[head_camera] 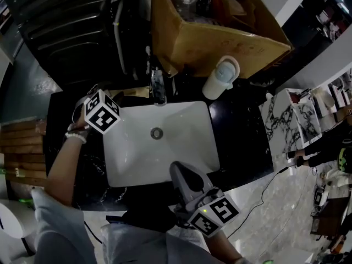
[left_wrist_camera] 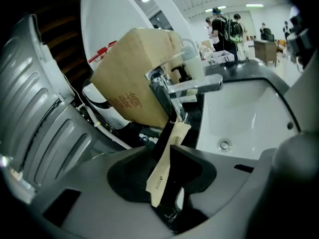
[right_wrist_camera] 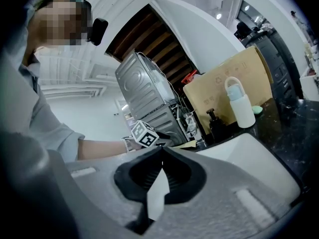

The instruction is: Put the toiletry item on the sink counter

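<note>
A flat beige toiletry packet [left_wrist_camera: 162, 176] lies on the black counter [head_camera: 242, 125] just left of the faucet [head_camera: 158, 89]; it also shows in the head view [head_camera: 136, 92] and the right gripper view [right_wrist_camera: 188, 144]. My left gripper [left_wrist_camera: 162, 151] hovers over it, jaws open. The packet shows through the gap, and the pads do not press on it. My right gripper [right_wrist_camera: 162, 148] is at the front rim of the white sink [head_camera: 137, 153], pointing across the basin. Its tips meet; a white sliver shows behind them, and I cannot tell what it is.
A cardboard box [head_camera: 220, 37] stands behind the faucet, with a white lidded bottle [head_camera: 220, 78] to its right and a black pump dispenser [right_wrist_camera: 215, 121] nearby. A grey ribbed appliance [left_wrist_camera: 40, 108] stands at the left. People stand in the far room [left_wrist_camera: 224, 26].
</note>
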The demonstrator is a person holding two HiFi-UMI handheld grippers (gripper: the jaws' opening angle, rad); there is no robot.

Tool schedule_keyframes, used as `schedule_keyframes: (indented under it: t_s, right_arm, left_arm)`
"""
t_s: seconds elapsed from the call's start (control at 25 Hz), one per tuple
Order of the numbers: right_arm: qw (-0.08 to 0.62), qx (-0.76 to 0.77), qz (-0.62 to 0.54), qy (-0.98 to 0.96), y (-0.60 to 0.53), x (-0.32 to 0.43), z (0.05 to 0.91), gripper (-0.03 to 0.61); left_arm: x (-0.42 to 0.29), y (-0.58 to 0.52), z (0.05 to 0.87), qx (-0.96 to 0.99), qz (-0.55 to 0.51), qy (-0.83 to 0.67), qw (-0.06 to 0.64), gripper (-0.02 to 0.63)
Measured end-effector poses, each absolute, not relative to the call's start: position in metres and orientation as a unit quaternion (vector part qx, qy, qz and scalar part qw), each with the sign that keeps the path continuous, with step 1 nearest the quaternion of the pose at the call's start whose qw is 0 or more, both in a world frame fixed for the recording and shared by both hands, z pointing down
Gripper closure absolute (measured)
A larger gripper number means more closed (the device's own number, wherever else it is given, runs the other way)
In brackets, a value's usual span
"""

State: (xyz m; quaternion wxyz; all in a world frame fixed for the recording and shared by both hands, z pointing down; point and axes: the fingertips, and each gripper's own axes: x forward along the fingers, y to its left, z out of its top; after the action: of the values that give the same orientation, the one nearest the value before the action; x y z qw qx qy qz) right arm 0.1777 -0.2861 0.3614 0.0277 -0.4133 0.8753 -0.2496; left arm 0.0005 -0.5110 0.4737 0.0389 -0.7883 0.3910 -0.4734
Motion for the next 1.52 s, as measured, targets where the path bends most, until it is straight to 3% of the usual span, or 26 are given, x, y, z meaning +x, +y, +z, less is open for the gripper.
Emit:
schedule_keyframes:
  t_s: [0.12, 0.28, 0.52, 1.52]
  right_arm:
    - [0.027, -0.409, -0.241, 0.880, -0.282, 0.170, 0.353, 0.580]
    - [0.025, -0.407, -0.231, 0.884, -0.277, 0.162, 0.344, 0.580]
    - [0.028, -0.402, -0.219, 0.889, -0.271, 0.153, 0.329, 0.580]
    - [0.038, -0.370, -0.156, 0.915, -0.265, 0.099, 0.283, 0.580]
  left_arm:
    - [0.003, -0.495, 0.446, -0.816, -0.413, 0.405, 0.000, 0.499]
    - [0.001, -0.473, 0.413, -0.832, -0.349, 0.430, -0.026, 0.561]
    - [-0.006, -0.443, 0.373, -0.841, -0.279, 0.463, -0.030, 0.605]
    - [-0.034, -0.288, 0.274, -0.848, -0.113, 0.517, -0.033, 0.607]
